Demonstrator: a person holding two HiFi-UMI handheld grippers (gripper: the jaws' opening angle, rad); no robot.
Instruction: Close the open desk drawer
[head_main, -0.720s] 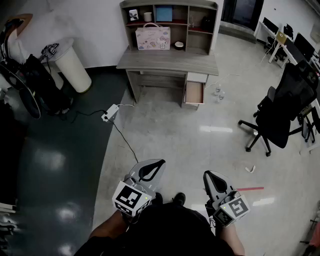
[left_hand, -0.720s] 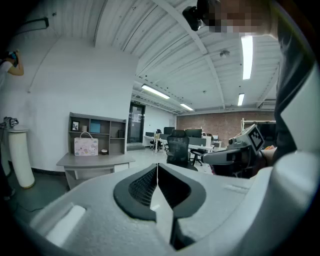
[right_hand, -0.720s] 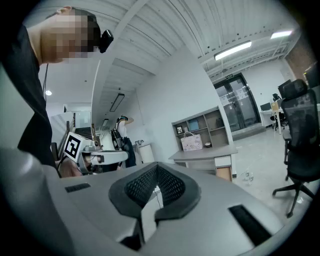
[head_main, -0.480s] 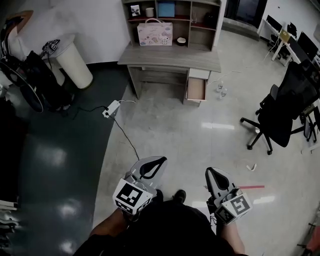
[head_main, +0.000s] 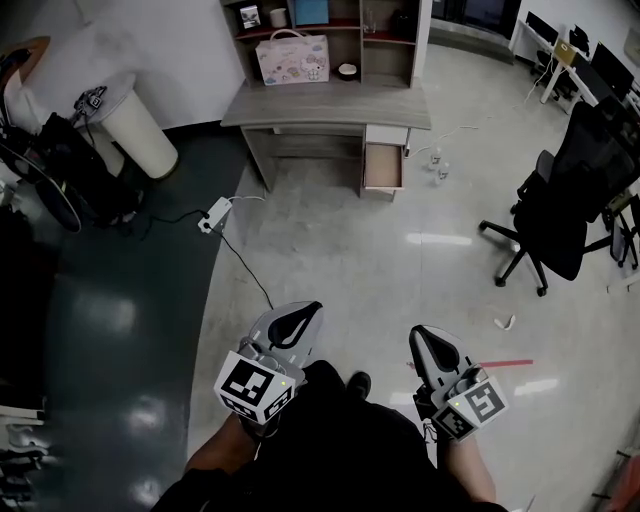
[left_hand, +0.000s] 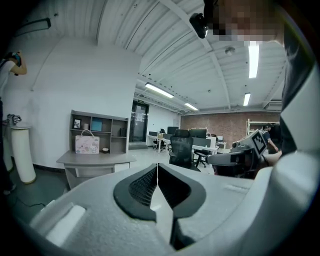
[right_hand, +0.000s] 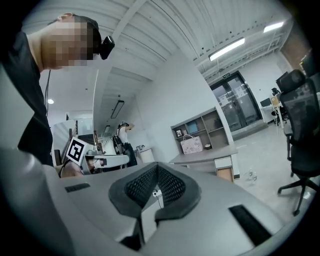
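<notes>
A grey desk (head_main: 330, 107) with a shelf unit stands at the far wall. Its lower right drawer (head_main: 383, 167) is pulled out, showing a brown inside. Both grippers are held close to the person's body, far from the desk across bare floor. My left gripper (head_main: 297, 319) is shut with nothing between its jaws; its own view shows the tips (left_hand: 157, 165) meeting, with the desk (left_hand: 95, 159) far behind. My right gripper (head_main: 426, 341) is also shut and empty, its tips (right_hand: 156, 168) closed, and the open drawer (right_hand: 225, 174) shows far ahead.
A black office chair (head_main: 556, 215) stands on the right. A power strip (head_main: 214, 214) and its cable lie on the floor left of the desk. A white cylinder (head_main: 136, 125) stands at the far left. Small bottles (head_main: 438, 167) sit beside the drawer. Red tape (head_main: 506, 363) marks the floor.
The desk and drawer have shifted slightly up and left in the head view. Both grippers stay shut in front of the body.
</notes>
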